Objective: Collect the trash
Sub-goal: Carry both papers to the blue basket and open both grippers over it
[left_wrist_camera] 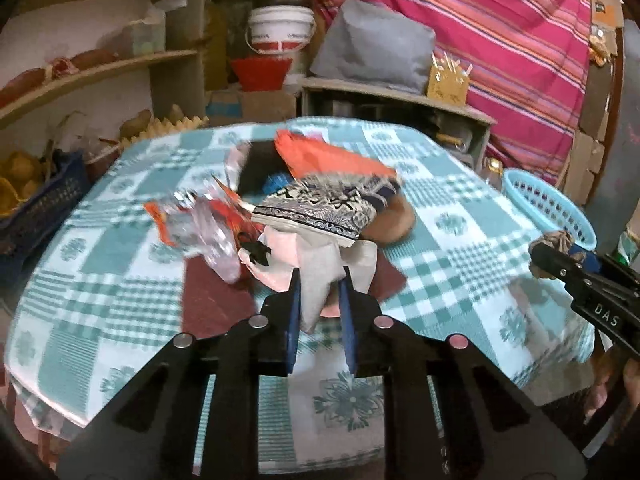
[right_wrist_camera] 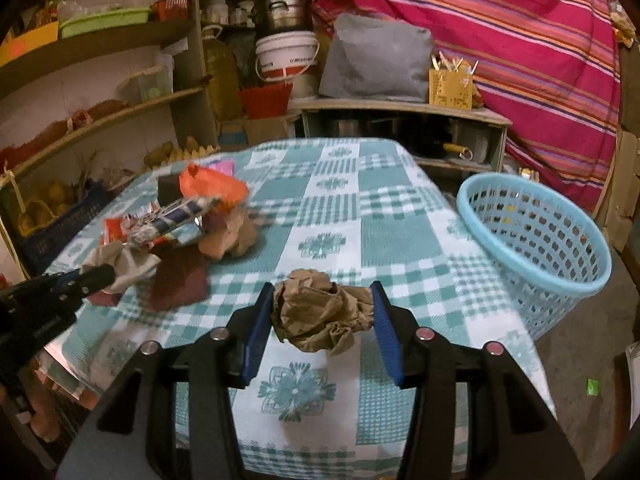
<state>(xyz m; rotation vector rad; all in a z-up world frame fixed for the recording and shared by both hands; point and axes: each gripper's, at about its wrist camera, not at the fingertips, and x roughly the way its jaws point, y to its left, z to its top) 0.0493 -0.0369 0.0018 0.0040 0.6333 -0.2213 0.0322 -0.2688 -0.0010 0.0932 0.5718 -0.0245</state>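
Note:
My left gripper point(left_wrist_camera: 320, 280) is shut on a crumpled white tissue point(left_wrist_camera: 316, 276) at the near edge of a trash pile on the checked tablecloth point(left_wrist_camera: 460, 248). The pile holds an orange wrapper point(left_wrist_camera: 328, 158), a blue-and-white patterned packet point(left_wrist_camera: 320, 208), a clear plastic wrapper point(left_wrist_camera: 200, 220) and brown paper point(left_wrist_camera: 392, 220). My right gripper point(right_wrist_camera: 322, 304) is shut on a crumpled brown paper ball point(right_wrist_camera: 316, 316) above the table's near right part. The light blue basket point(right_wrist_camera: 536, 240) stands just right of the table. The left gripper point(right_wrist_camera: 96, 276) shows at the left of the right wrist view, the right gripper point(left_wrist_camera: 544, 252) at the right of the left wrist view.
A dark red cloth point(right_wrist_camera: 180, 280) lies on the table beside the pile. Shelves point(right_wrist_camera: 100, 120) with food and tubs stand at the left. A low cabinet point(right_wrist_camera: 400, 120), a white bucket point(right_wrist_camera: 286, 58) and a striped pink curtain point(right_wrist_camera: 520, 40) are behind the table.

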